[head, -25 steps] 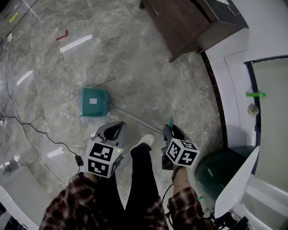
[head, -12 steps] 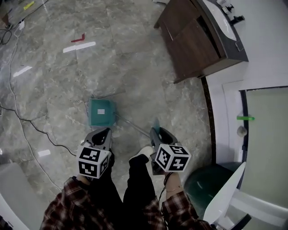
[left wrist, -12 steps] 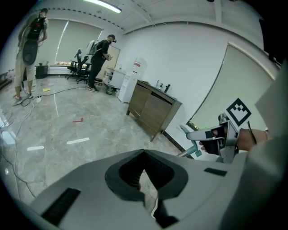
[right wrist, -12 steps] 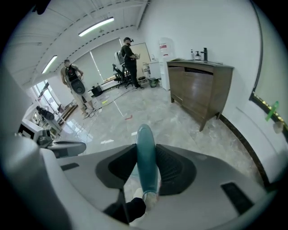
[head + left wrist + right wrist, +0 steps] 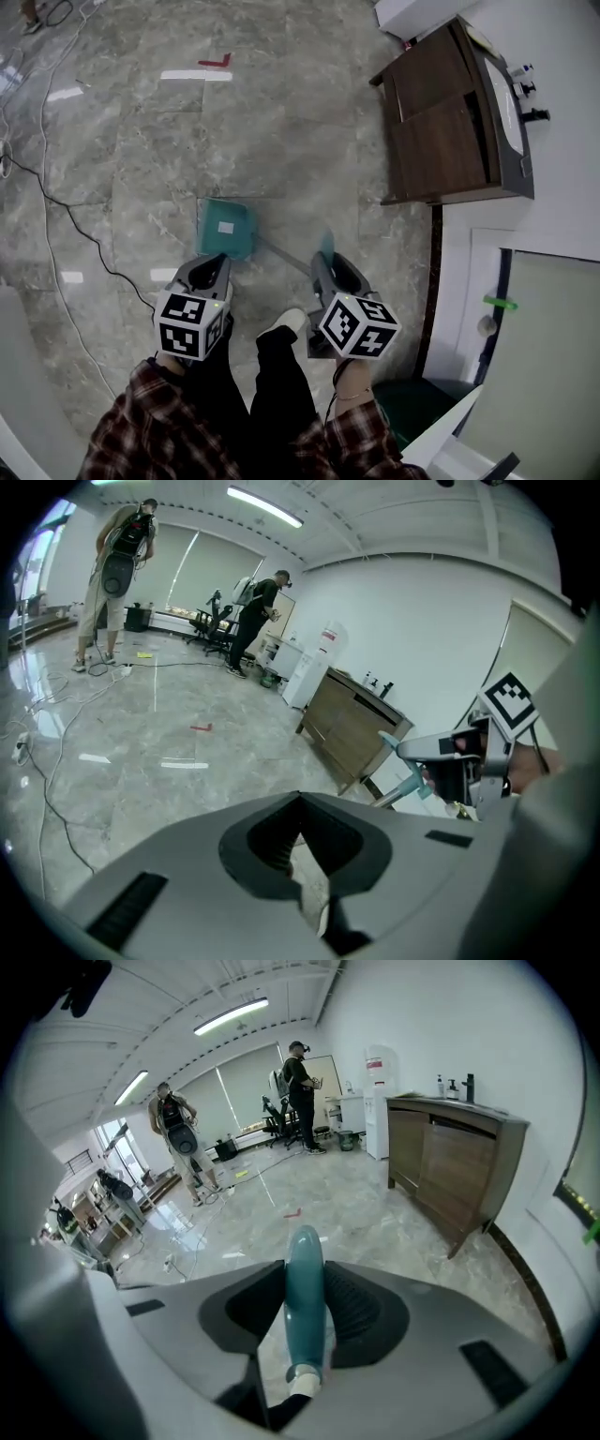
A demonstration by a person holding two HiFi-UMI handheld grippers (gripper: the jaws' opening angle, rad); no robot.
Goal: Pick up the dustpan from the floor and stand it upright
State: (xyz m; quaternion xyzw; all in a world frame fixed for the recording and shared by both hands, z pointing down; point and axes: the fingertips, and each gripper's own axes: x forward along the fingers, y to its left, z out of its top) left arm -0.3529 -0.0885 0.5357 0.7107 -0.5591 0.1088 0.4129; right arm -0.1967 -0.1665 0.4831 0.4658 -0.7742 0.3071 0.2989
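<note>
The teal plastic dustpan lies flat on the grey marble floor, just in front of the person's feet. Its thin metal handle runs slanting from the pan up to the right claw. This claw is closed on the teal grip at the handle's end, and in the right gripper view the grip sits between the two pads and sticks out past them. The left claw hangs just beside the pan, jaws together, with nothing between them.

I judge the step in hand to be raising the handle so that the pan tips up. To do it well, the right claw should bring the grip up and over the pan in an arc, with the pan's rear edge as the pivot on the floor. The floor looks smooth, so the pan may slide. The grip is rounded and may turn in the pads. The left claw could steady the handle lower down. The dark brown wooden cabinet is well apart.
</note>
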